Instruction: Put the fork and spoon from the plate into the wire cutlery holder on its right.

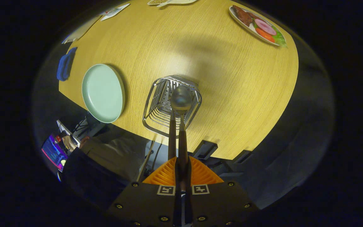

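Spoon (181, 100) sits pinched by its handle between the 2 fingers of the gripper (181, 164), which are pressed together on it, with the bowl pointing away and hanging directly above the open top of the wire cutlery holder (156, 94). A second dark handle runs alongside the spoon's, just left of it; it may be the fork's, already standing in the holder, but I cannot tell whether the fingers grip it too, and no tines are visible.

The holder stands on the wooden table (232, 94) just right of the pale green plate (103, 93), whose face looks bare, so both utensils appear to be off it. A blue cloth (65, 64) lies beyond the plate at the table's edge, and a dish of food (257, 25) rests well apart on the far side.

By my reading, the step in hand is the drop of the spoon into the holder, late in the task. The next move calls for lowering until the bowl is inside the wire walls, then parting the fingers so the handle settles against the rim rather than tipping out.
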